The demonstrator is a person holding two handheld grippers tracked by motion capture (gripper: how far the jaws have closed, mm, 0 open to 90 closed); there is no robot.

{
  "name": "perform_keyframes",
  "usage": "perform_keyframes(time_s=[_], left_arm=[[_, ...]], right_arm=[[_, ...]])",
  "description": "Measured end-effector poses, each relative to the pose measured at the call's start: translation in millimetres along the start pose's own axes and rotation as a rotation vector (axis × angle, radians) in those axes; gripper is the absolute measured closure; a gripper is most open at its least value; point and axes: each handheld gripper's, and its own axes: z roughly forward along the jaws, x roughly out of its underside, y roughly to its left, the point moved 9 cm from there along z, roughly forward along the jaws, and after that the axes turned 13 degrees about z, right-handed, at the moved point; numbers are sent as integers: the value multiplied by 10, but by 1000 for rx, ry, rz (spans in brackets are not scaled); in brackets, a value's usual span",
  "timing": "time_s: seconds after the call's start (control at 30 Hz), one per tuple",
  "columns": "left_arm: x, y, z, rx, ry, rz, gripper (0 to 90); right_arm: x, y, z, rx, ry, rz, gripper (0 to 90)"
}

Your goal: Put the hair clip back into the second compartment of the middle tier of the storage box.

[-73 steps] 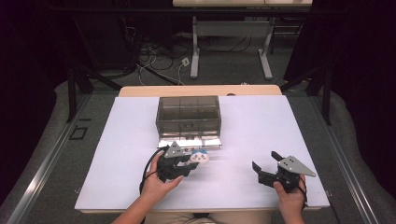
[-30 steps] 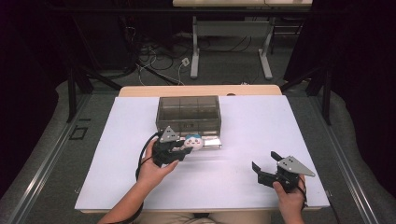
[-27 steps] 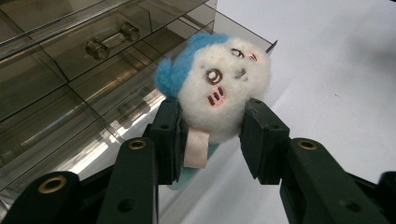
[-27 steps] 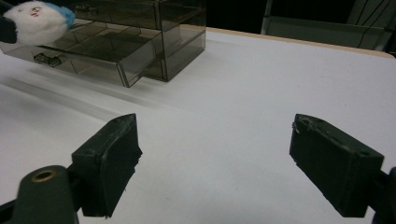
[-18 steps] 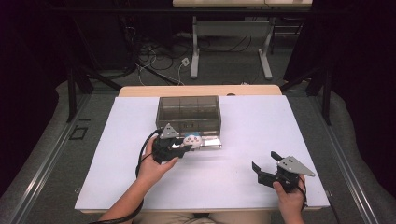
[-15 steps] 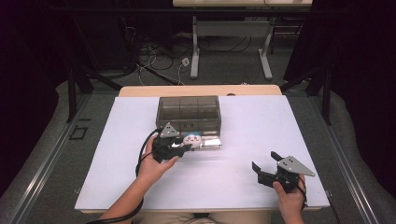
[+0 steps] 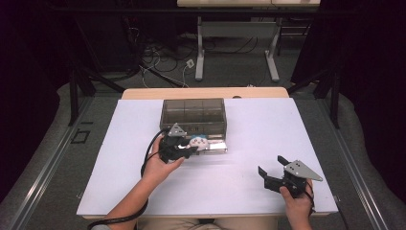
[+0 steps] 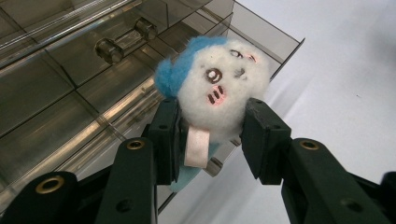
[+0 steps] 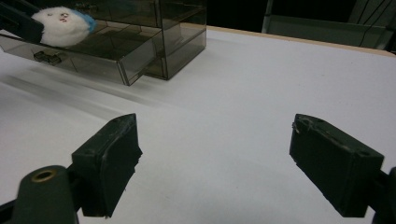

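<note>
While pulled out toward the person, lower drawer (image 7: 210, 145) of smoked-plastic drawer box (image 7: 193, 111) sits open on white table (image 7: 258, 129); dividers split it into compartments, those visible bare. Box count: 1, w/ 1 drawer open. Plush toy (image 8: 219, 93), white w/ blue tuft & stitched face, count 1, hangs just above open drawer, not resting in any compartment. Left gripper (image 8: 210, 135) clamped on toy's lower part, pads pressing both sides. Right gripper (image 9: 212, 163) released, jaws spread wide w/ nothing between, over bare table well apart from box, at near right
</note>
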Motion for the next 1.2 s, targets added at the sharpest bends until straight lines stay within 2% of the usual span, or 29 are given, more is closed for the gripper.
perform_keyframes(time_s=[0.3, 0.43, 0.83, 1.1, 1.2], left_arm=[[-11, 26, 54, 7, 31, 1, 594], [-6, 50, 65, 11, 36, -11, 594], [26, 116, 16, 6, 59, -19, 592], [81, 156, -23, 8, 58, -47, 577], [79, 161, -21, 6, 58, -45, 568]], right_arm=[[2, -1, 3, -1, 0, -4, 153], [1, 1, 0, 0, 0, 1, 153], [1, -3, 0, 0, 1, 0, 153], [0, 2, 3, -1, 0, 1, 153], [-1, 4, 7, 0, -2, 0, 153]])
